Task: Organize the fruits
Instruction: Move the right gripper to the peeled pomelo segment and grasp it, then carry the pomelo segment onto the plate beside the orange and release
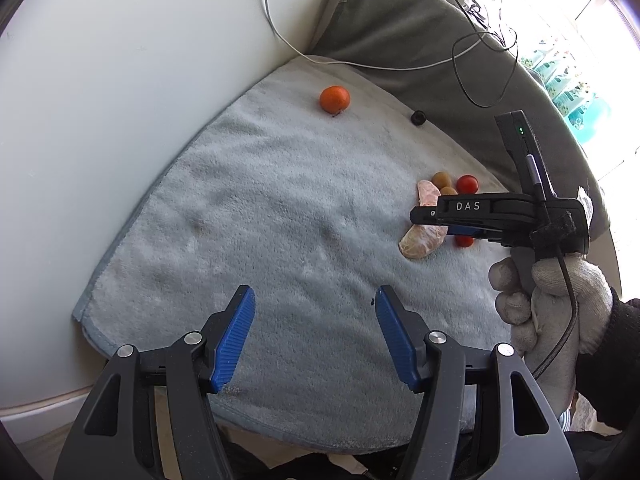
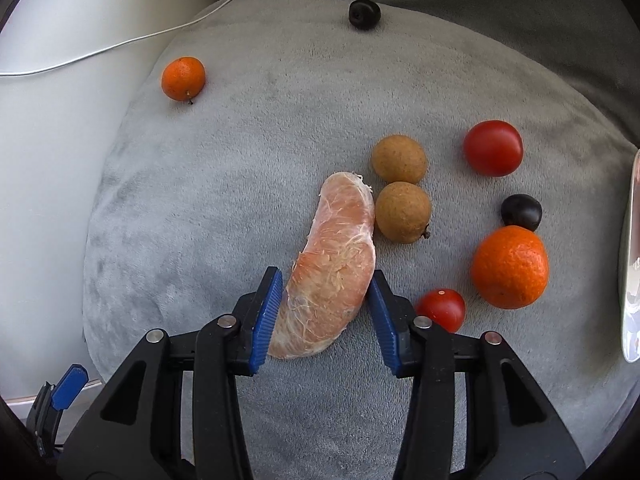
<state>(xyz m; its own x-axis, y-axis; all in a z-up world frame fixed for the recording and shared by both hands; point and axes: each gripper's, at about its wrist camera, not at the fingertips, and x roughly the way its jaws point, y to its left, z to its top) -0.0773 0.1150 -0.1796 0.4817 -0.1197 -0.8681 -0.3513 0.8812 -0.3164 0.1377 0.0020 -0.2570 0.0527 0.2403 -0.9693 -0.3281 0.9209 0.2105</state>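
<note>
Plainly "DAS" marks the right tongs (image 2: 324,312) — pads flanking a peeled citrus segment (image 2: 336,264) on grey towel (image 2: 240,200); left tongs (image 1: 316,336) gape — empty.

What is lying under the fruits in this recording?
A grey towel spread over a white surface. What lies beneath the towel's middle is covered, so it cannot be seen.

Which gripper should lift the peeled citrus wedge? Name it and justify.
Right. The right gripper already straddles the citrus wedge, its blue pads at both sides. The left gripper hangs open above bare towel.
</note>
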